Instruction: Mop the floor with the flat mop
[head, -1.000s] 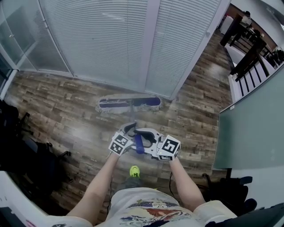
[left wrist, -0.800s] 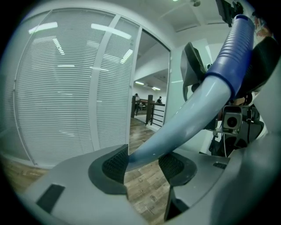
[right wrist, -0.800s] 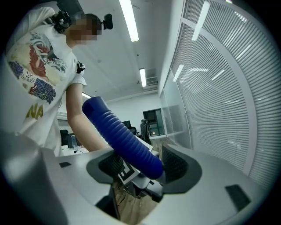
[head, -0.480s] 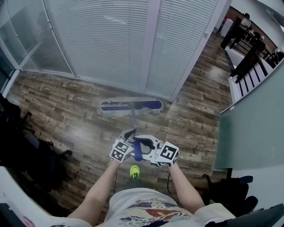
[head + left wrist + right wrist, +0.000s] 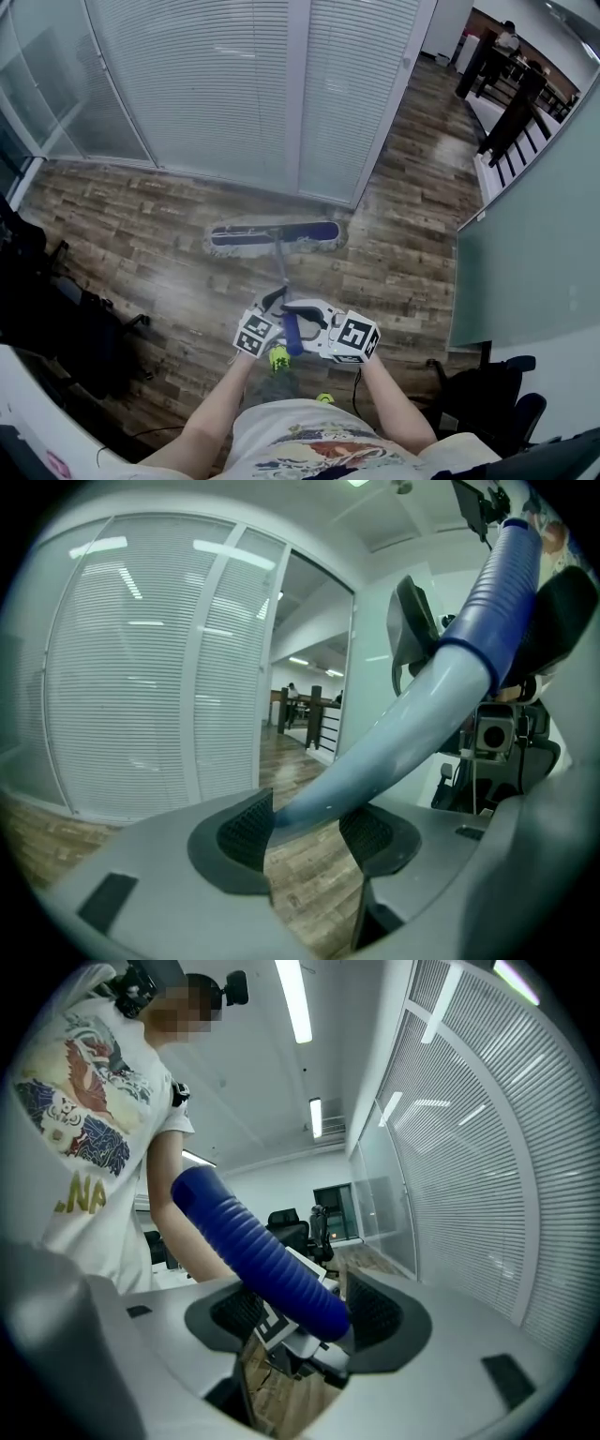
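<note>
**Asker:** Tongs first, then. What have they got?

**Me:** Both are clamped on the flat mop [image 5: 278,246], neither one free.

**Asker:** Where does it lie from you?

**Me:** Straight ahead and below me. The wood-plank floor [image 5: 141,253] runs out to a glass partition with blinds [image 5: 216,94]. The mop head [image 5: 309,232] lies flat on the planks, near the foot of that partition. Its long axis runs left to right, roughly along the glass.

**Asker:** And the handle?

**Me:** The pale shaft [image 5: 279,267] runs crosswise to the head, rising from its middle back toward me. My left gripper [image 5: 277,302] is the nearer one to the head. Its view shows both pads [image 5: 246,829] pressed on the shaft [image 5: 394,733]. My right gripper [image 5: 302,319] sits just behind it, jaws closed round the blue ribbed grip [image 5: 292,330] at the top end. That grip [image 5: 253,1241] fills the gap between its pads.

**Asker:** So what does the next stroke turn on?

**Me:** As I judge it, the shaft pointing dead ahead. Pushing or pulling along its line should slide the head broadside over the planks.
</note>
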`<state>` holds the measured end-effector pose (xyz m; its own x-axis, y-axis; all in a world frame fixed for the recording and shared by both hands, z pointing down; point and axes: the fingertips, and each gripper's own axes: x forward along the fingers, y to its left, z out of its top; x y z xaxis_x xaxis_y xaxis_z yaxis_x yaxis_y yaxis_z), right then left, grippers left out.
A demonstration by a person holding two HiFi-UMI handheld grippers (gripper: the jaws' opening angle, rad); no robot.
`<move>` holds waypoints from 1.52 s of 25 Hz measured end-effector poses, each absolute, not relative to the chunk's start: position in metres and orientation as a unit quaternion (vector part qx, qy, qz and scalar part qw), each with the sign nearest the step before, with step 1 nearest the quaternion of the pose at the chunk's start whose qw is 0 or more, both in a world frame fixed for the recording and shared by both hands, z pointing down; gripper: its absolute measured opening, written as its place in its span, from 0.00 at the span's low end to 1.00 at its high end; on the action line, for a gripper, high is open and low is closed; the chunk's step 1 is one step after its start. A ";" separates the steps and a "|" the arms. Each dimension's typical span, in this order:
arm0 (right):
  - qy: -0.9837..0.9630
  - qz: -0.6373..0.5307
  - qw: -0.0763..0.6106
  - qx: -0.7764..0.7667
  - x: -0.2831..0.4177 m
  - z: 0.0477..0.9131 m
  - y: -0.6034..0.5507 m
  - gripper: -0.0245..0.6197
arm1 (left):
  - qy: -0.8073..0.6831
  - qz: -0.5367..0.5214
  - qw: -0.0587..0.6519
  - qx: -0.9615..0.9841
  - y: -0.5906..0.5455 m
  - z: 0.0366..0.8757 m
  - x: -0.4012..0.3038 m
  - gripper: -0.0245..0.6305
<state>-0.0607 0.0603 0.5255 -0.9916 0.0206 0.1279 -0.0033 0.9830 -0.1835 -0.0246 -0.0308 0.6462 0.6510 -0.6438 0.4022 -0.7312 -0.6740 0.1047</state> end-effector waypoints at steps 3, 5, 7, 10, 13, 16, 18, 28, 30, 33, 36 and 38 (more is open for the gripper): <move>-0.993 0.105 0.045 0.000 -0.022 0.515 0.096 0.43 | -0.390 0.152 0.135 0.898 0.008 0.638 0.012 0.33; -0.994 0.106 0.039 0.001 0.003 0.509 0.119 0.43 | -0.393 0.145 0.134 0.898 0.032 0.633 0.036 0.33; -0.994 0.106 0.040 0.002 0.026 0.505 0.143 0.43 | -0.394 0.140 0.133 0.898 0.056 0.629 0.058 0.33; -0.993 0.105 0.050 0.000 0.056 0.504 0.184 0.43 | -0.397 0.133 0.135 0.898 0.097 0.626 0.089 0.33; -0.992 0.107 0.063 -0.003 0.082 0.501 0.223 0.43 | -0.394 0.133 0.137 0.899 0.136 0.623 0.116 0.34; -0.992 0.112 0.057 -0.006 0.107 0.495 0.259 0.43 | -0.391 0.128 0.141 0.901 0.173 0.617 0.141 0.34; -0.992 0.114 0.055 -0.009 0.121 0.491 0.280 0.43 | -0.388 0.122 0.142 0.902 0.195 0.614 0.156 0.34; -0.993 0.103 0.054 -0.031 0.124 0.489 0.314 0.43 | -0.384 0.125 0.139 0.904 0.228 0.614 0.164 0.34; -0.993 0.101 0.042 -0.034 0.115 0.490 0.313 0.43 | -0.379 0.133 0.127 0.907 0.227 0.616 0.156 0.34; -0.993 0.101 0.037 -0.047 0.099 0.492 0.306 0.43 | -0.385 0.128 0.118 0.906 0.220 0.615 0.141 0.34; -0.991 0.113 0.038 -0.063 0.089 0.499 0.297 0.44 | -0.374 0.140 0.113 0.910 0.210 0.620 0.134 0.34; -0.992 0.109 0.041 -0.057 0.079 0.504 0.284 0.44 | -0.371 0.143 0.112 0.911 0.197 0.625 0.125 0.34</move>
